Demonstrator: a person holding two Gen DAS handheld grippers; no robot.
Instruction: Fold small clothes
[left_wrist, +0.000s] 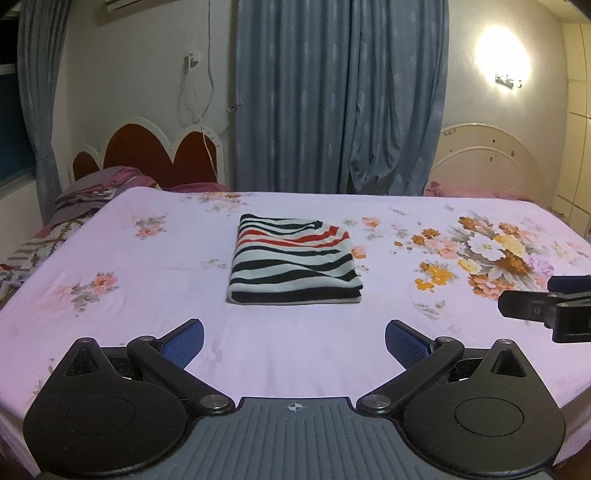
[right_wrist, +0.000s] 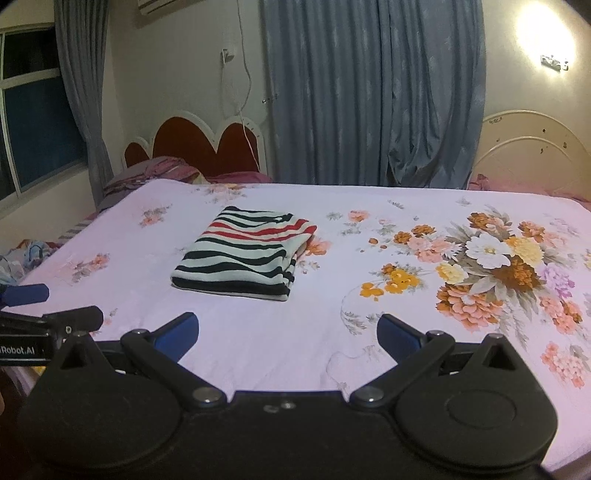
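A small striped garment (left_wrist: 293, 260), white with black and red stripes, lies folded into a neat rectangle on the pink floral bedsheet (left_wrist: 147, 295). It also shows in the right wrist view (right_wrist: 245, 254), left of centre. My left gripper (left_wrist: 294, 338) is open and empty, held back near the bed's front edge, apart from the garment. My right gripper (right_wrist: 288, 332) is open and empty too, in front and to the right of the garment. The right gripper's tip (left_wrist: 546, 306) shows at the right edge of the left view.
A large flower print (right_wrist: 491, 266) covers the sheet's right side. A second bed with a red headboard (left_wrist: 147, 151) and rumpled bedding (left_wrist: 96, 188) stands at the back left. Blue curtains (left_wrist: 332, 96) hang behind. A cream headboard (left_wrist: 484, 158) is at the back right.
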